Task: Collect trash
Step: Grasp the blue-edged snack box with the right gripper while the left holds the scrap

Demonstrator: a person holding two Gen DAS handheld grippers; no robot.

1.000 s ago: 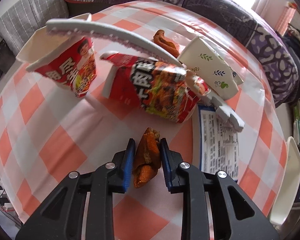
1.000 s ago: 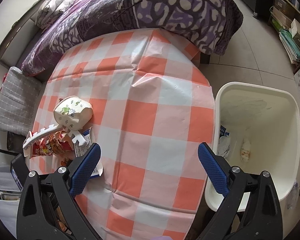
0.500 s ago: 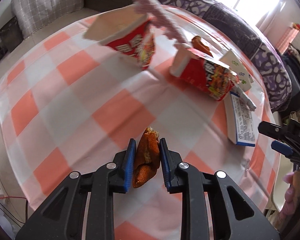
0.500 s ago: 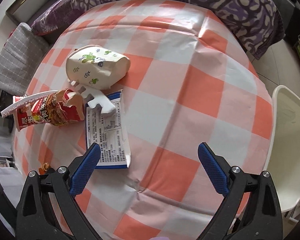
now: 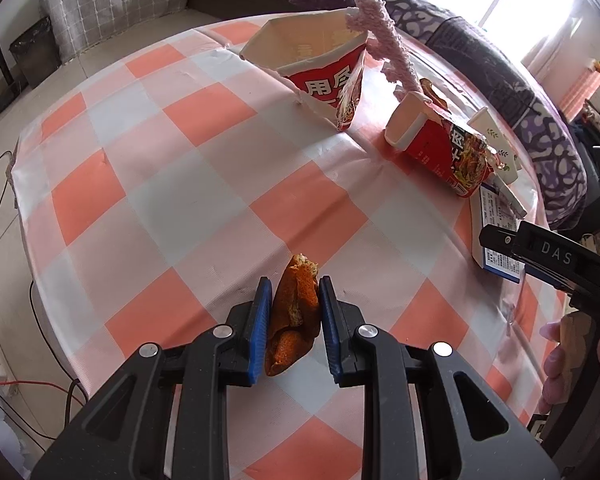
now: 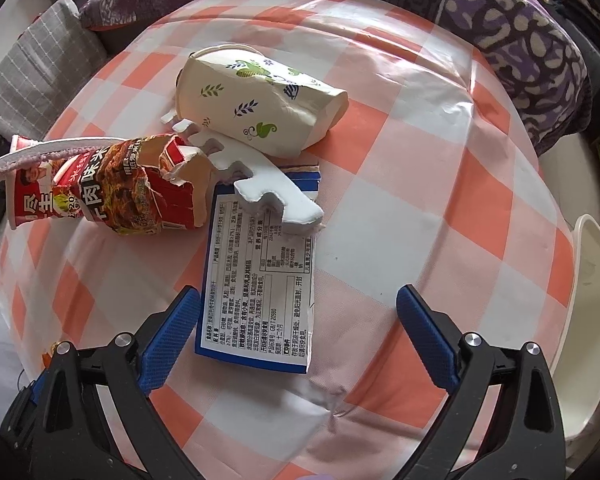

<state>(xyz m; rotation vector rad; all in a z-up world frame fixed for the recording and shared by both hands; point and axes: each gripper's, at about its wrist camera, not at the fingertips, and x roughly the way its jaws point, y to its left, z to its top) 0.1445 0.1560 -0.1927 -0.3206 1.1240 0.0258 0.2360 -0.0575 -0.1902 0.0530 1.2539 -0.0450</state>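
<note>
Left tool [image 5: 291,308]: clamped on a crinkled orange peel [image 5: 293,318].
Right tool [image 6: 298,332]: wide, over a flat printed wrapper [image 6: 258,280].
Right view only: white bin [image 6: 592,320] rim.

- Your right gripper [image 5: 548,258] carries the raised letters "DAS" on its black body, read from the left wrist view.
- Upright noodle cup [image 5: 324,76]: large white characters "用尽" on red.
- Torn noodle cup [image 6: 112,192]: you can read "肉味米" in white, "尽主" at its left end, and a small "20".
- Flat box [image 6: 260,292]: dense black Chinese print in tables on a white panel; "GB/T 20980" is legible near the lower edge. The rest is too fine to read.
- Paper cup [image 6: 260,100]: leaf motifs only; one small blue mark, unreadable.
</note>
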